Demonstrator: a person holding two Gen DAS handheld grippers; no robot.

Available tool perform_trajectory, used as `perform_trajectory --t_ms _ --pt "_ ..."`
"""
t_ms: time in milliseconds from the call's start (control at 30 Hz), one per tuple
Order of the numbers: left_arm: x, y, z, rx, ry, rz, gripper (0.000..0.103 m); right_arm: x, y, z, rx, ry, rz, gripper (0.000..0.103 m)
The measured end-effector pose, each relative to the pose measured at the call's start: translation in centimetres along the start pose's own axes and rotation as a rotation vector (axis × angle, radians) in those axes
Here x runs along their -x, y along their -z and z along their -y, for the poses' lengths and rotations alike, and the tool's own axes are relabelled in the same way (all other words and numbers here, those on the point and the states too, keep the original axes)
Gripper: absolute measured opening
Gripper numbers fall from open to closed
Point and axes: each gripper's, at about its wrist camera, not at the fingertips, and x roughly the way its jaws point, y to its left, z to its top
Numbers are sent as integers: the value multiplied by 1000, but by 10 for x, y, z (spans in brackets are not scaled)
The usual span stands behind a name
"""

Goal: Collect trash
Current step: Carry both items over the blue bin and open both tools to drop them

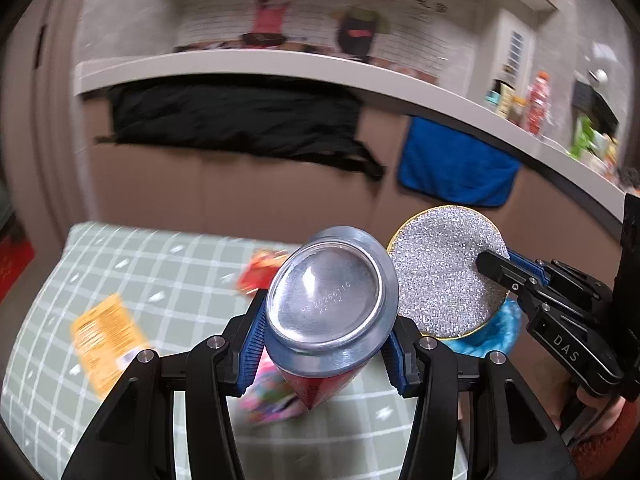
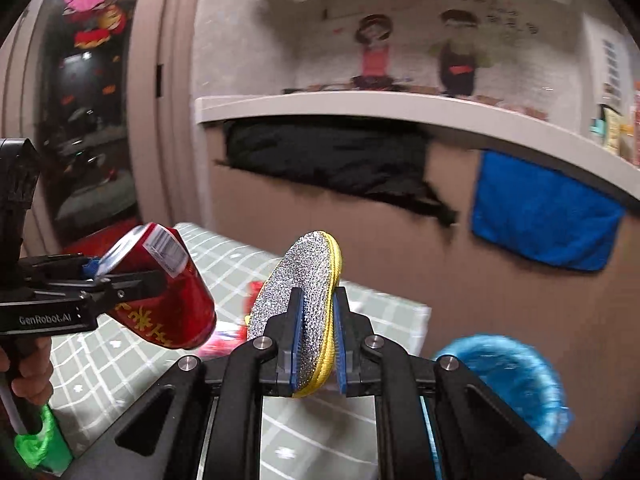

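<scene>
A red drink can (image 1: 324, 312) is tilted with its silver bottom toward the left wrist camera, and my left gripper (image 1: 326, 332) is shut on it with its blue pads (image 1: 252, 344) against the can's sides. Just to its right is a round silver scouring pad (image 1: 436, 268) with a yellow rim, pinched by my right gripper (image 1: 496, 268). In the right wrist view the scouring pad (image 2: 300, 300) stands edge-on, and my right gripper (image 2: 318, 300) is shut on it. The can (image 2: 168, 292) in my left gripper (image 2: 120, 276) hangs at the left. Both are held above the table.
A table with a green checked cloth (image 1: 132, 272) holds an orange packet (image 1: 108, 340), a red wrapper (image 1: 260, 272) and a pink wrapper (image 1: 272, 396). A bin with a blue bag (image 2: 516, 380) stands past the table's right edge. Behind are a white shelf (image 1: 240, 64) and a blue towel (image 1: 456, 164).
</scene>
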Motion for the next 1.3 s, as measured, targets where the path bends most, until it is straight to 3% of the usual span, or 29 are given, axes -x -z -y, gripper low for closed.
perform_trajectory --t_ms 333,500,767,1300 --pt "-66 -23 111 -124 100 -23 51 39 11 122 -95 197 48 12" --pt "-100 -27 145 -120 165 -54 51 42 23 168 -130 276 29 12" --pt "-137 -17 174 -130 202 -113 51 34 51 201 -172 331 -23 12" --pt "-188 6 184 -139 197 -199 51 8 74 234 -237 330 -93 12"
